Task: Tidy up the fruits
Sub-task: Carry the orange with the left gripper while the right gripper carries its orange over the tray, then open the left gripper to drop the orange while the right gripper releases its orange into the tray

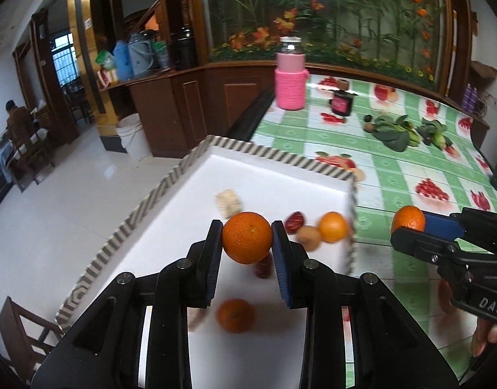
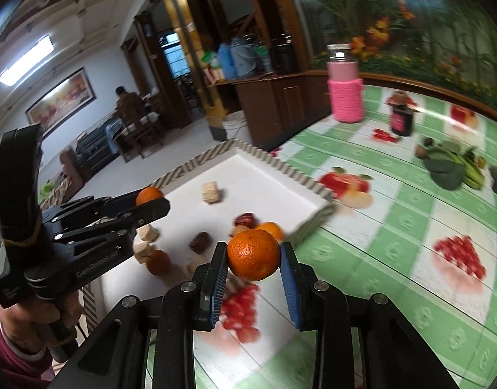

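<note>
Both grippers, left (image 1: 247, 238) and right (image 2: 253, 254), grasped one orange each; the jaws should lower into the tray (image 1: 281, 157) before releasing gently.

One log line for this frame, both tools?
left tool: shut on orange, over tray | right tool: shut on second orange, near tray edge

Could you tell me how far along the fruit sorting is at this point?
Partly done. The white tray already holds several pieces: an orange, another orange, red dates and some pale blocks. In hand: the left hand-held gripper carries an orange over the tray, and the right hand-held gripper carries another orange over the tablecloth beside it. Left: releasing both. The greens remain on the table.
</note>
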### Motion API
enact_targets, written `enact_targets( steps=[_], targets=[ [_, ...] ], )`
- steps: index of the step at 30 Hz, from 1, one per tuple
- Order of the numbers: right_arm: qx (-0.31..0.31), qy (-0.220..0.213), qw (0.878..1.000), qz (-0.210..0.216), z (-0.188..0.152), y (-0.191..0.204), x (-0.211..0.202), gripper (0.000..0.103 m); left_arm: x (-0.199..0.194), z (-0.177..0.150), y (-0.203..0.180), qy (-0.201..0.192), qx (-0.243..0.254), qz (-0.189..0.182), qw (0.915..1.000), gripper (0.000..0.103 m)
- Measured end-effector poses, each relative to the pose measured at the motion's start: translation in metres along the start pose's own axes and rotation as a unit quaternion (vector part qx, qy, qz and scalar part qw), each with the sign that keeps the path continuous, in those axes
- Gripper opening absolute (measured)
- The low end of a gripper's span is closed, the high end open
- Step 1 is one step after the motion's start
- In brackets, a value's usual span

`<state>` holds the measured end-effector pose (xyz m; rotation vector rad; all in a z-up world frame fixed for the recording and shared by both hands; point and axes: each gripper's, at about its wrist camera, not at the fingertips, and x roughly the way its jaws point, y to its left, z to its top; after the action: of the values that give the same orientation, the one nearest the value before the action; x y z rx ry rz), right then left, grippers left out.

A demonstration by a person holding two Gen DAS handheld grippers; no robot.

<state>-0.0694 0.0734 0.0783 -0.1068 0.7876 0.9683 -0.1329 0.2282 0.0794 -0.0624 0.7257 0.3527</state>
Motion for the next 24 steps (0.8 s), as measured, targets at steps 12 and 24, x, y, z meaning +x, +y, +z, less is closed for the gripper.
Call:
enact_targets(
  steps=[12,24],
  targets=[
    [-0.036,0.047,0.998,0.019,0.009,0.024,0.044,0.031,0.029,0.002,0.032,0.035,-0.025,0.001,0.9991,0.029],
    [-0.057,0.079,0.995,0.023,0.015,0.032,0.073,0.031,0.047,0.005,0.039,0.064,-0.035,-0.011,0.9973,0.029]
  ],
)
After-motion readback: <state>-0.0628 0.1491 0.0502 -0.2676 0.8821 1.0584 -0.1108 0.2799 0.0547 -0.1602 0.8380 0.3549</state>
